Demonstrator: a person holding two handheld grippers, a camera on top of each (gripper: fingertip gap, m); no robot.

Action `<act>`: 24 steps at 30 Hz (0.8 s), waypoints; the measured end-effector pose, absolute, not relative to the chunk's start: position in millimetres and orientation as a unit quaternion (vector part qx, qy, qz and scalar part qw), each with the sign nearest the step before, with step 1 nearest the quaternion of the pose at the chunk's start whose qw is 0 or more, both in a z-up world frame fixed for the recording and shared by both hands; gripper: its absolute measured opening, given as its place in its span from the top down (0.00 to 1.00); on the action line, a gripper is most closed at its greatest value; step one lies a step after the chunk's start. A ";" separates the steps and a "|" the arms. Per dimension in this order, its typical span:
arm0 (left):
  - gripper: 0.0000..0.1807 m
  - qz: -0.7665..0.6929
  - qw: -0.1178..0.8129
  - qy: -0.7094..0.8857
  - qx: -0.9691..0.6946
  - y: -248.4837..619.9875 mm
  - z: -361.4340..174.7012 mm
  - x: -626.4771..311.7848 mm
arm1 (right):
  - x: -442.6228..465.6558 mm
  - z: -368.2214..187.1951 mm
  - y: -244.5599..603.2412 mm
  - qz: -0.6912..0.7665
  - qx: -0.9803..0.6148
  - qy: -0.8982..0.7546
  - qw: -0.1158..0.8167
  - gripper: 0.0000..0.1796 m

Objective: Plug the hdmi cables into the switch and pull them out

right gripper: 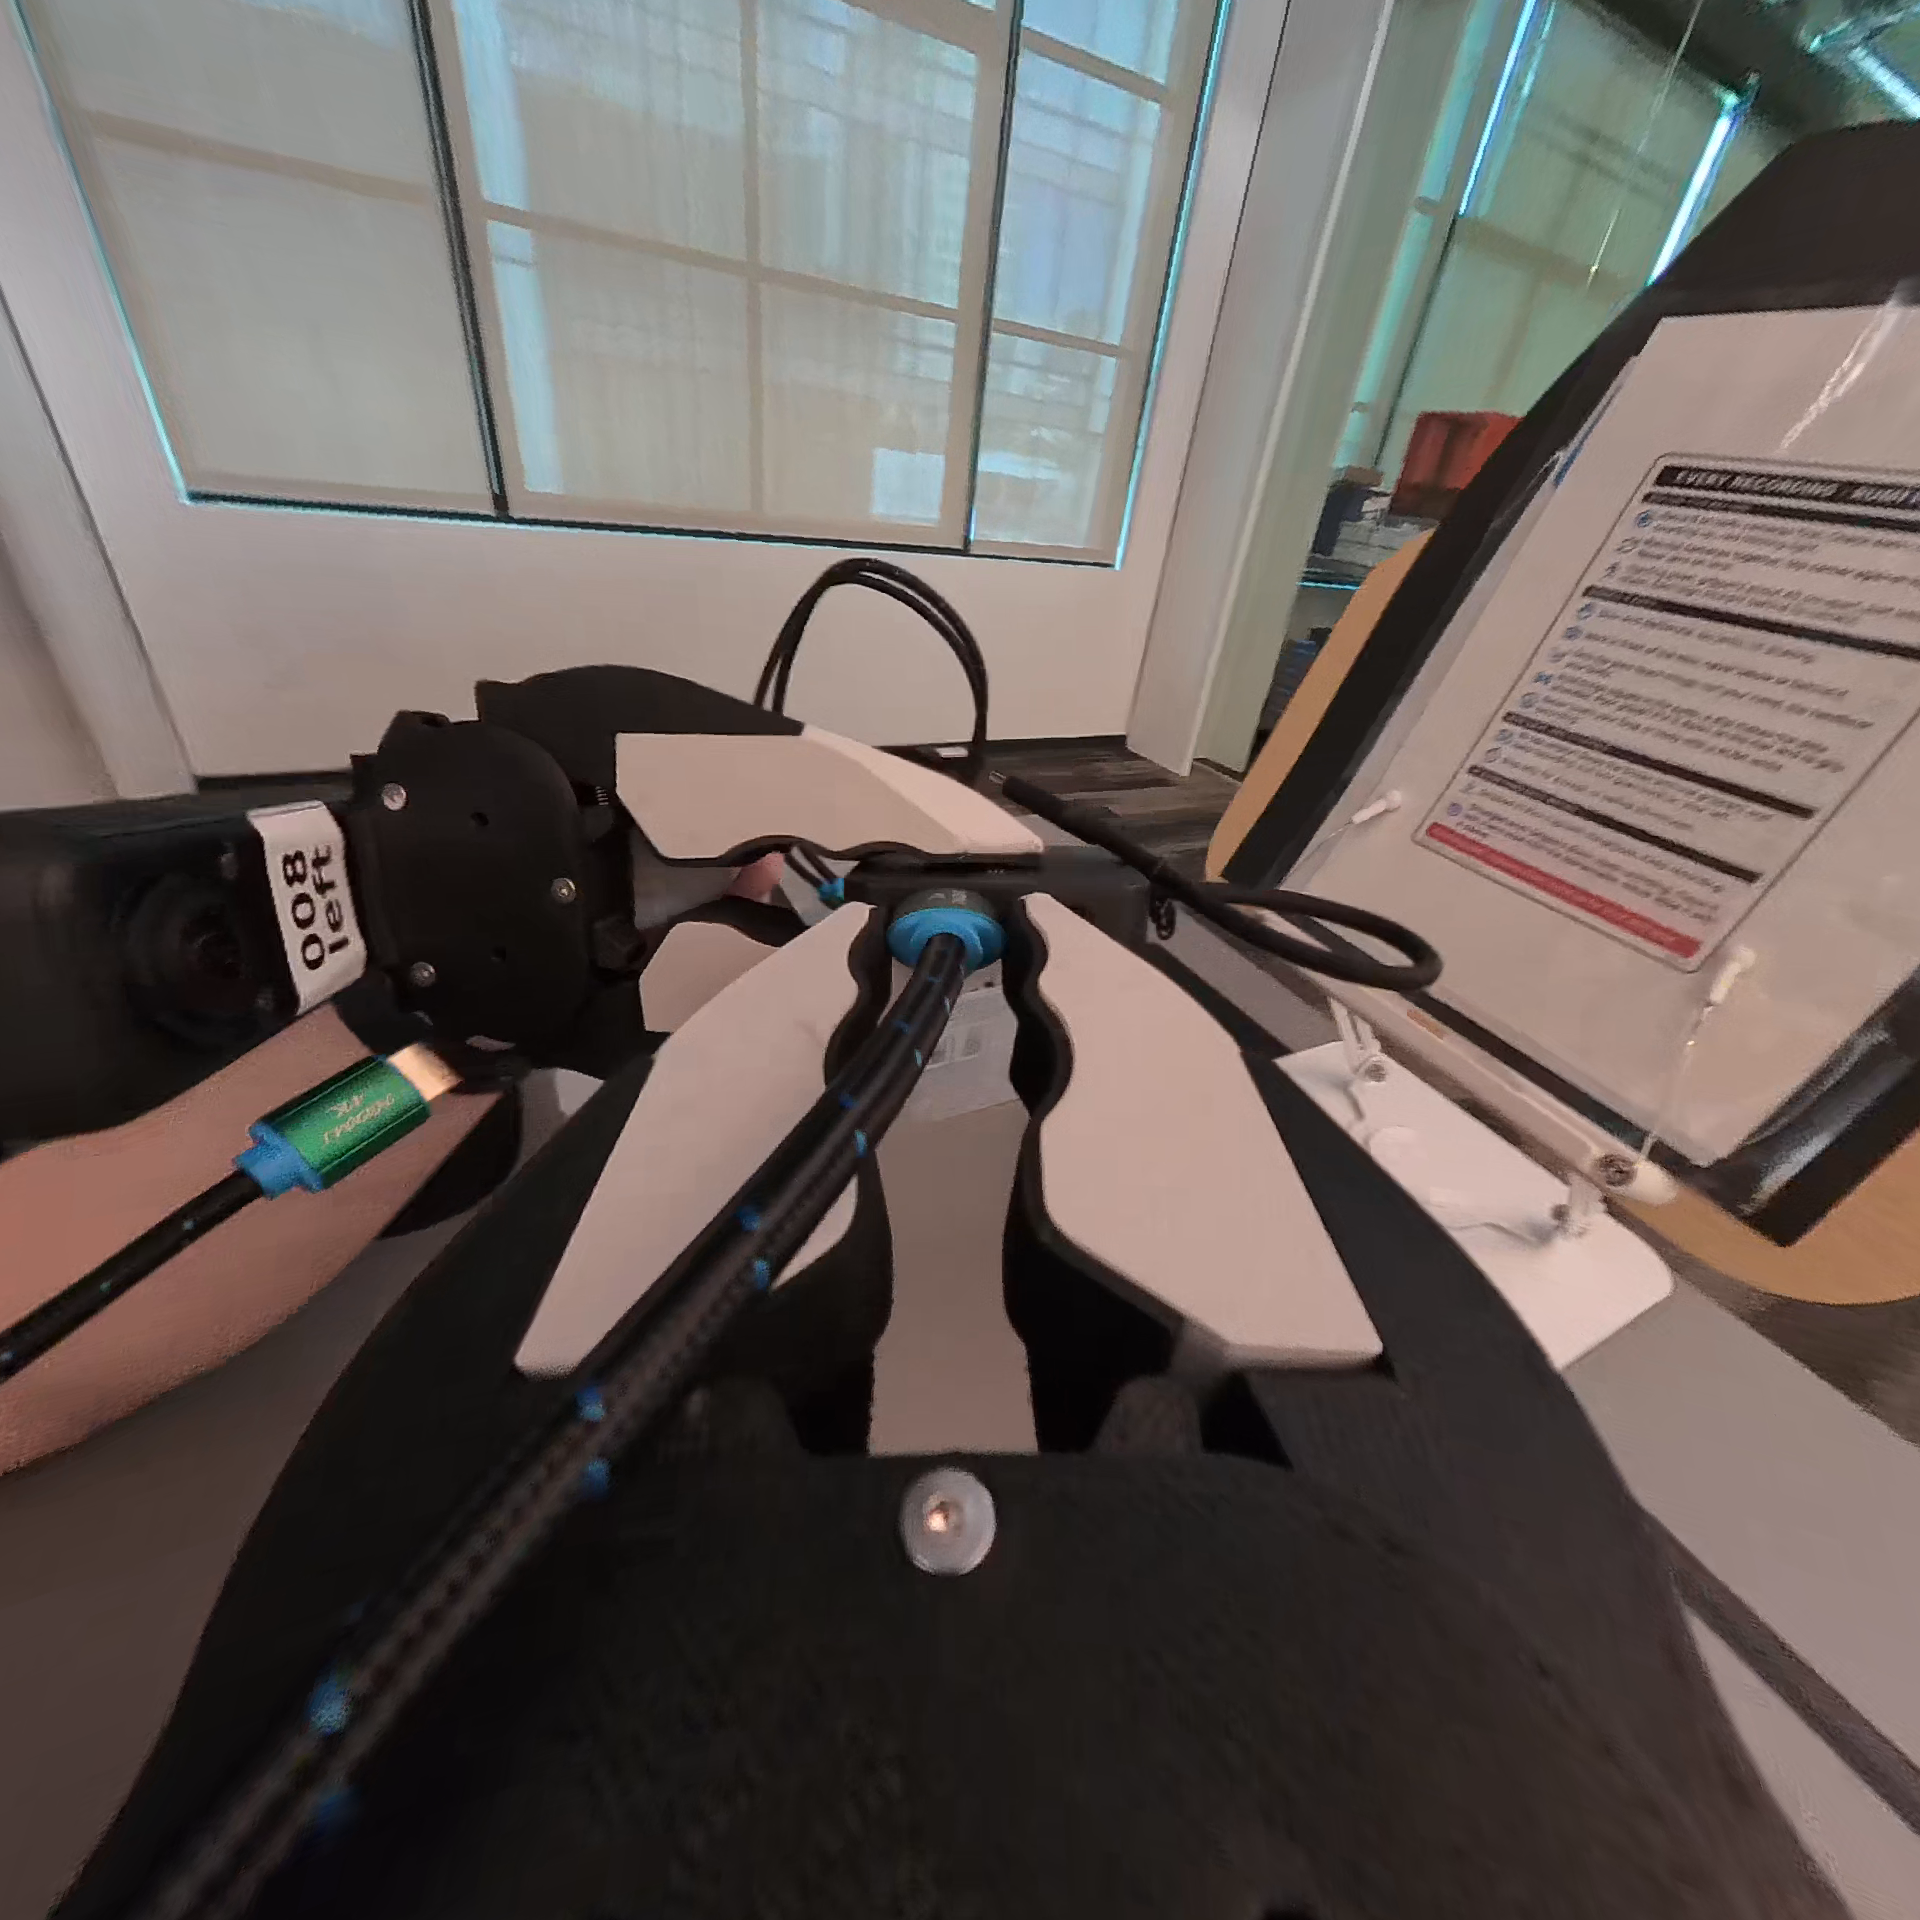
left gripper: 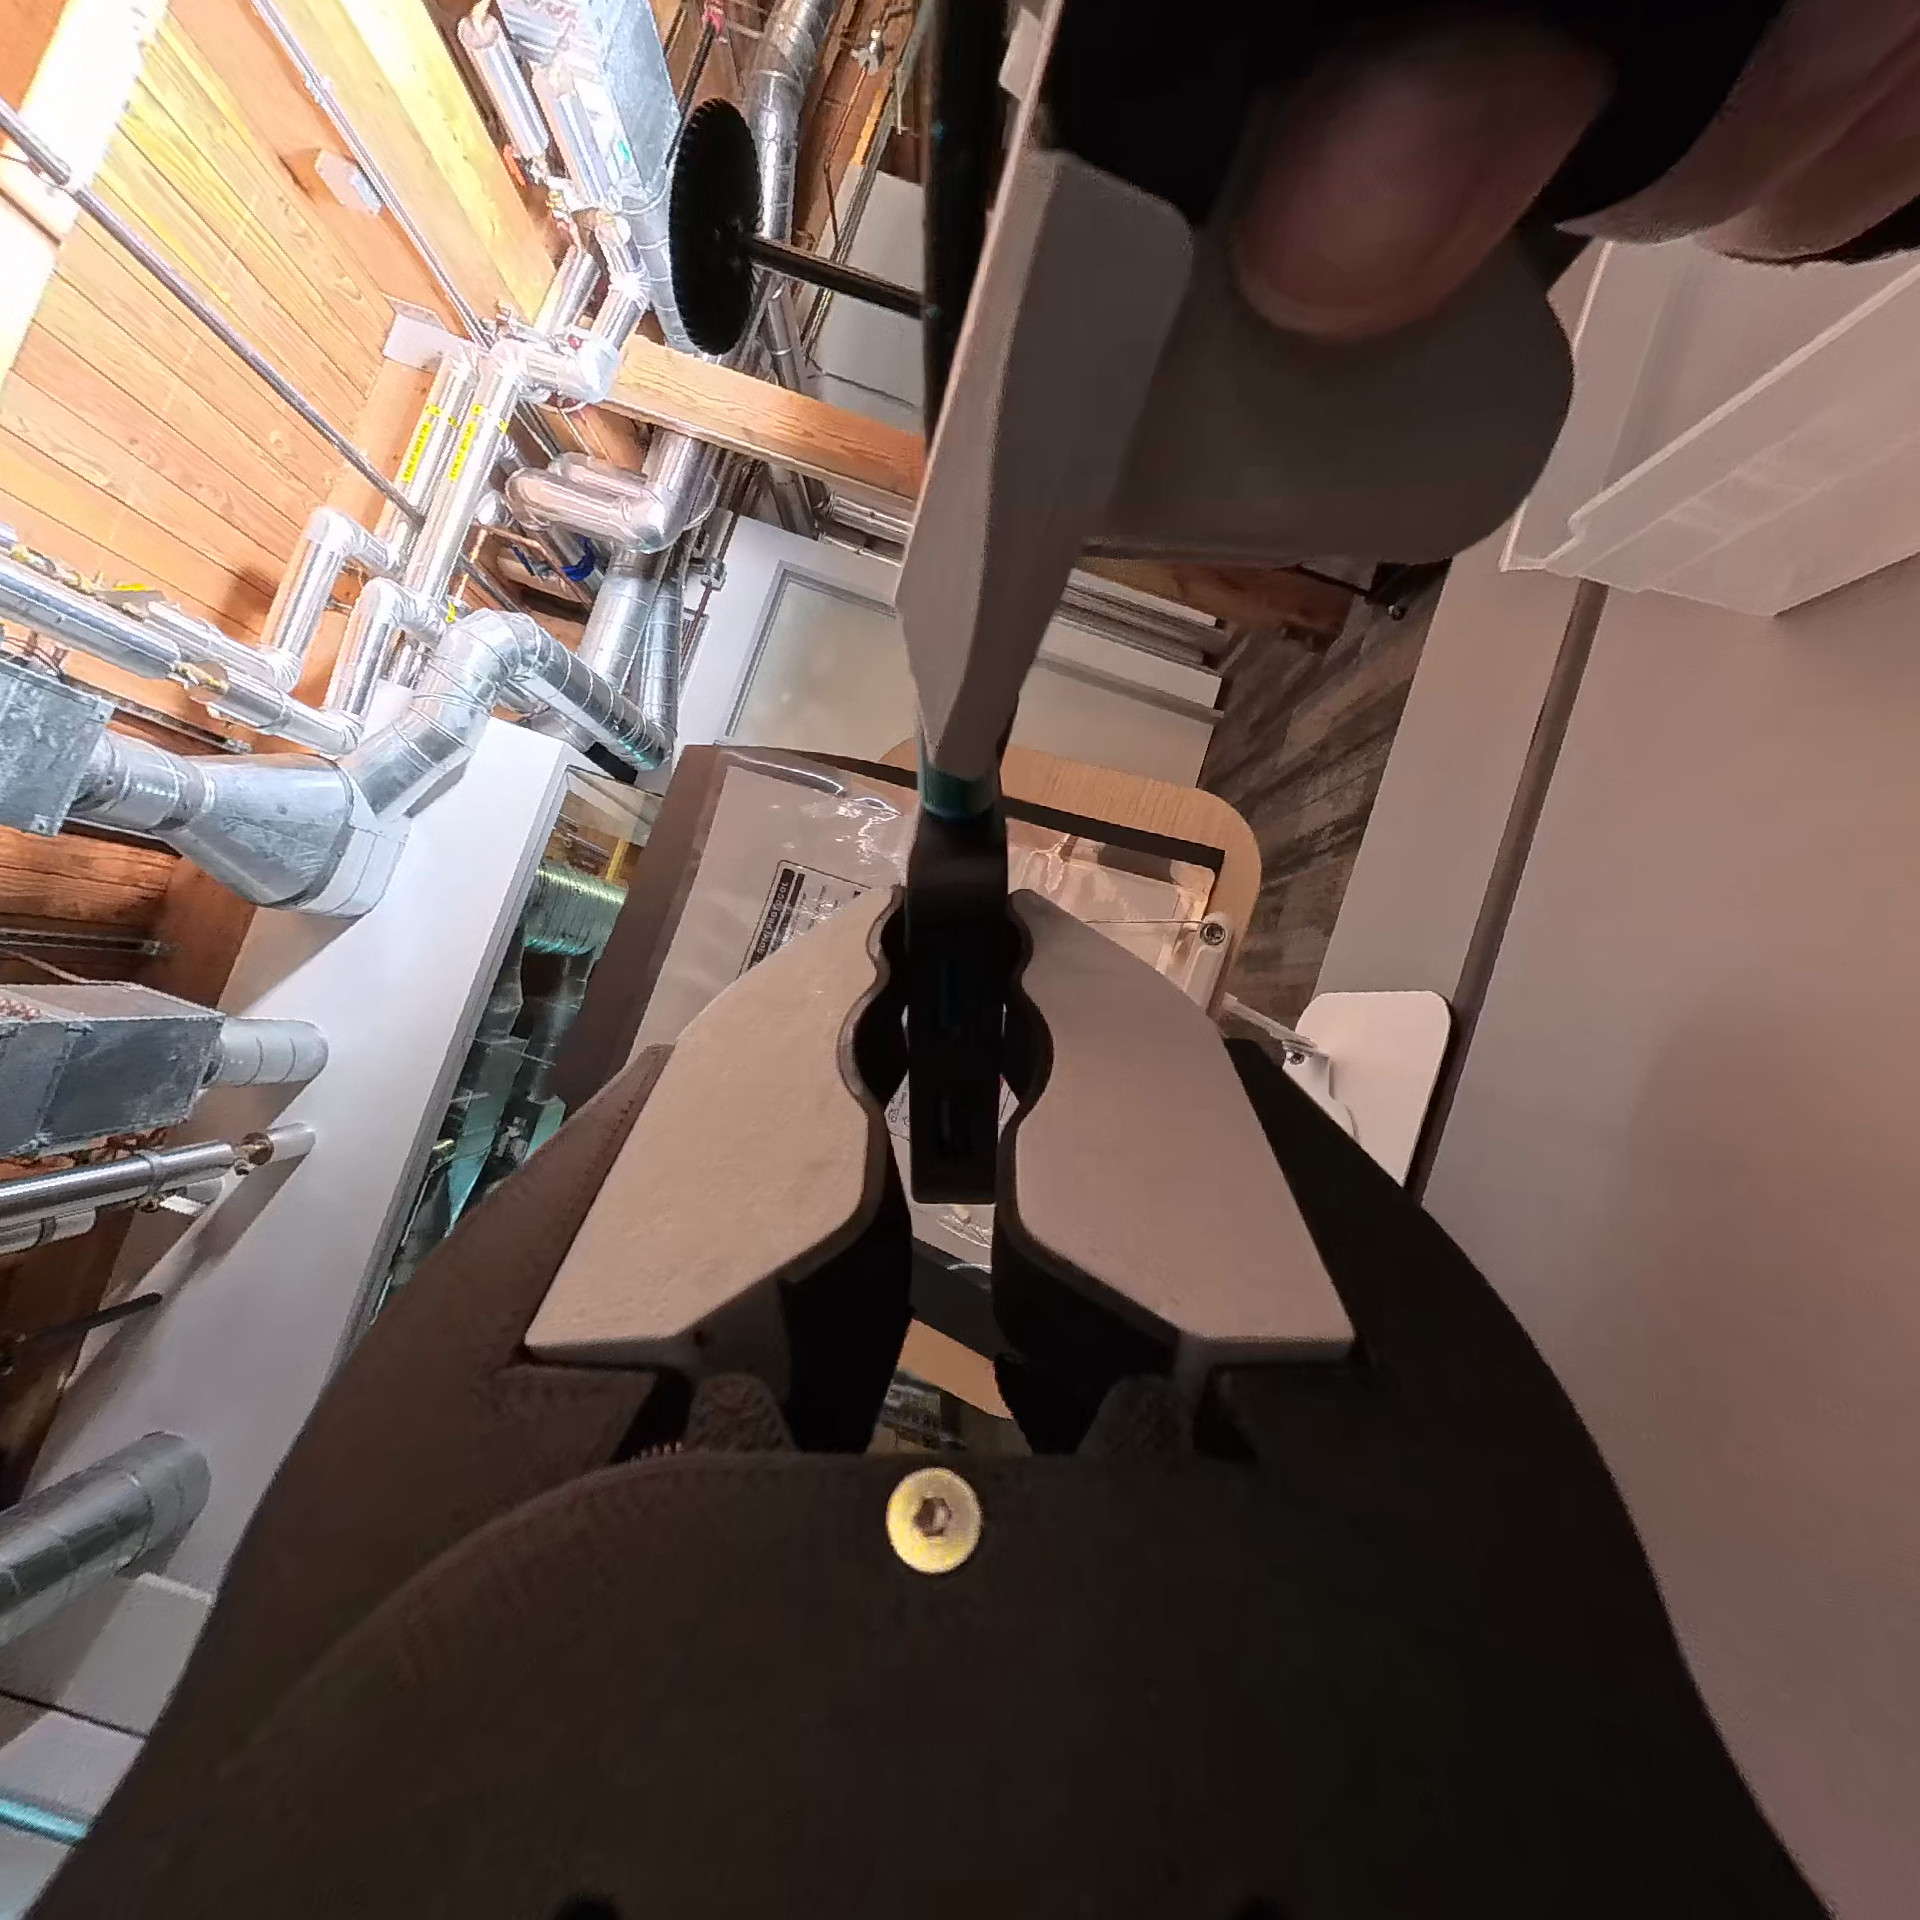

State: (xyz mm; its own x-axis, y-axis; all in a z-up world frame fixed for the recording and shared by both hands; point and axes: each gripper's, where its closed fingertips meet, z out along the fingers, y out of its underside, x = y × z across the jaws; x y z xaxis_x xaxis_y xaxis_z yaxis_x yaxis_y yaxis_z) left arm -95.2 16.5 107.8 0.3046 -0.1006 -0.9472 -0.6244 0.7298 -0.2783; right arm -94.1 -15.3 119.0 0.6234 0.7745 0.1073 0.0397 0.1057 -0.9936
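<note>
Right wrist view, read from left to right with the switch [right gripper: 1081, 894] as landmark: a loose HDMI cable with a green plug [right gripper: 348, 1117] lies well to the left of the switch, unplugged, its metal tip bare. Nearer, the left gripper [right gripper: 831, 831] comes in sideways from the left, its white fingers closed over the top and bottom of the switch; the left wrist view confirms that grip, the jaws nearly shut on the thin dark body [left gripper: 951, 1039]. Straight in front of the switch, the right gripper [right gripper: 940, 935] pinches the blue-collared plug [right gripper: 940, 923] of a braided cable [right gripper: 727, 1247], jaws narrowed around it, the plug meeting the switch's near face. How deep it sits cannot be told. To the right of the switch a thin black lead [right gripper: 1299, 925] loops off toward a propped instruction sheet [right gripper: 1683, 727].

Judged as an insertion or withdrawal along the port axis: keep the left grip firm and motionless, move the plug straight without rocking, and leave the braided cable slack so it does not lever the connector sideways.
</note>
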 end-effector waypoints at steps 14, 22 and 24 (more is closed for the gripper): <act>0.93 0.191 0.721 0.561 -0.358 22.0 104.7 -89.2 | -85.8 116.0 -11.6 0.235 -0.644 -0.325 0.652 0.88; 0.93 0.174 0.724 0.564 -0.357 21.8 105.4 -86.4 | -83.9 116.4 -12.7 0.243 -0.654 -0.319 0.642 0.88; 0.93 0.173 0.722 0.566 -0.359 22.1 104.4 -84.8 | -82.4 115.6 -12.5 0.225 -0.657 -0.325 0.643 0.88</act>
State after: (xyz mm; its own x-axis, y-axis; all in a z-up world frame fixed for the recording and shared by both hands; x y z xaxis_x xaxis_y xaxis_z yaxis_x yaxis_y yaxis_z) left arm -84.8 22.1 104.4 0.2987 -0.1559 -0.9415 -0.6565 0.6825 -0.3213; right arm -82.4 -12.5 115.6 0.6880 0.7153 0.1228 0.1382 0.0370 -0.9897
